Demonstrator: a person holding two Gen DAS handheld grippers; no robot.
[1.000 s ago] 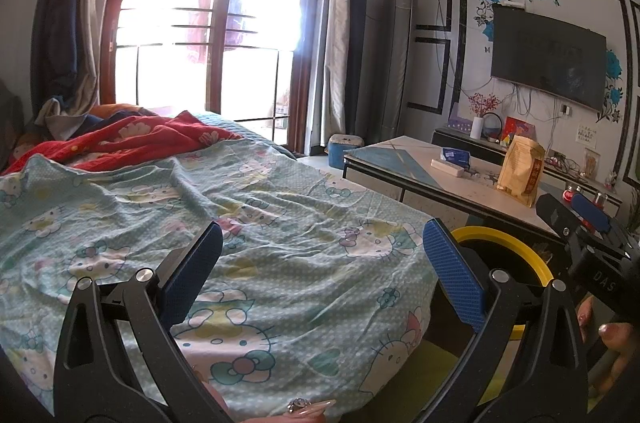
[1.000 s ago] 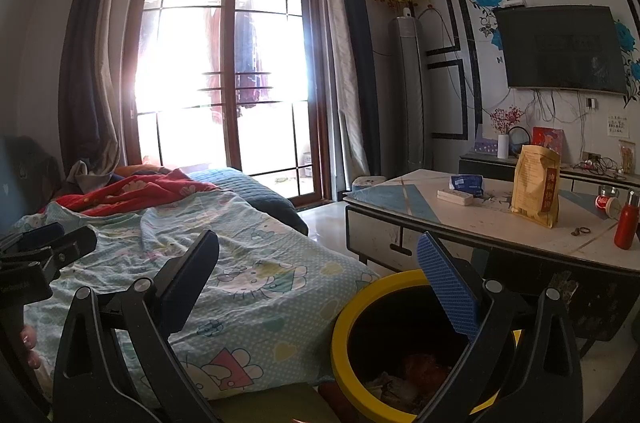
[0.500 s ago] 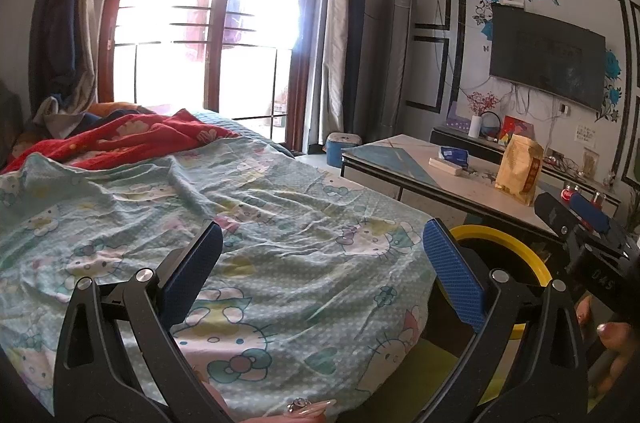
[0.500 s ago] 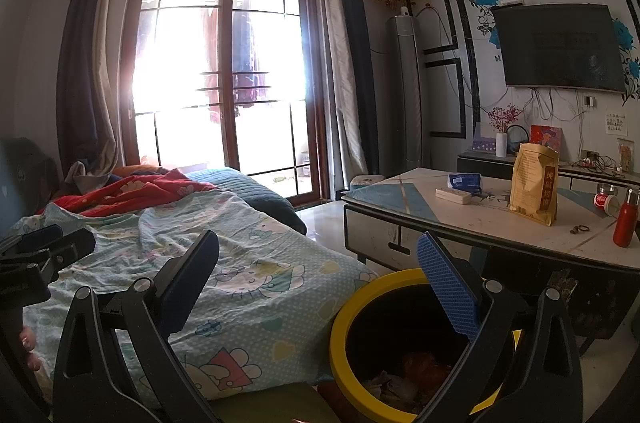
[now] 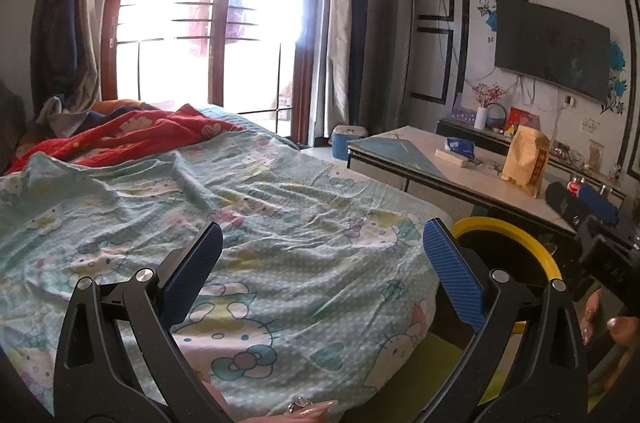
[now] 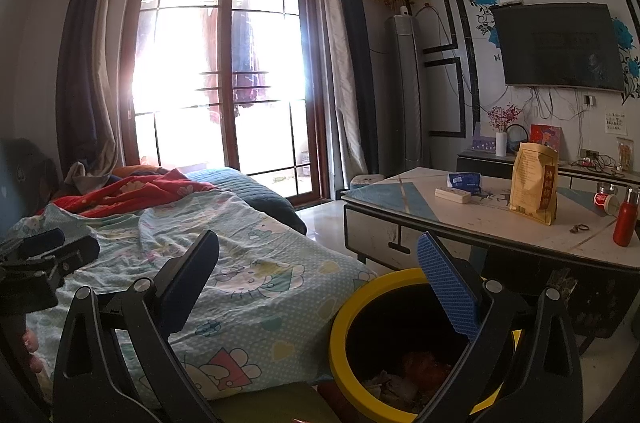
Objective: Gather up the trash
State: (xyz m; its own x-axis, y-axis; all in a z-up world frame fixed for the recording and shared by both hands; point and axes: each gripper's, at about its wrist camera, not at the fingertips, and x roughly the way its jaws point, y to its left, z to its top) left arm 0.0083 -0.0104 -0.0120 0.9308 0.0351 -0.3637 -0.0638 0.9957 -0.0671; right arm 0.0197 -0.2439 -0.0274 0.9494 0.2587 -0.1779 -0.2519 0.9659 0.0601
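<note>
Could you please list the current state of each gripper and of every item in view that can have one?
left gripper: open, empty
right gripper: open, empty
yellow-rimmed bin: uncovered, trash inside
television: screen dark
paper bag: upright on table
red bottle: upright, capped
can: lying on its side
bed sheet: rumpled

The bin is round, black with a yellow rim, standing upright and open on the floor between the bed and the table. Trash lies at its bottom: pale crumpled bits and something reddish, perhaps wrappers.
</note>
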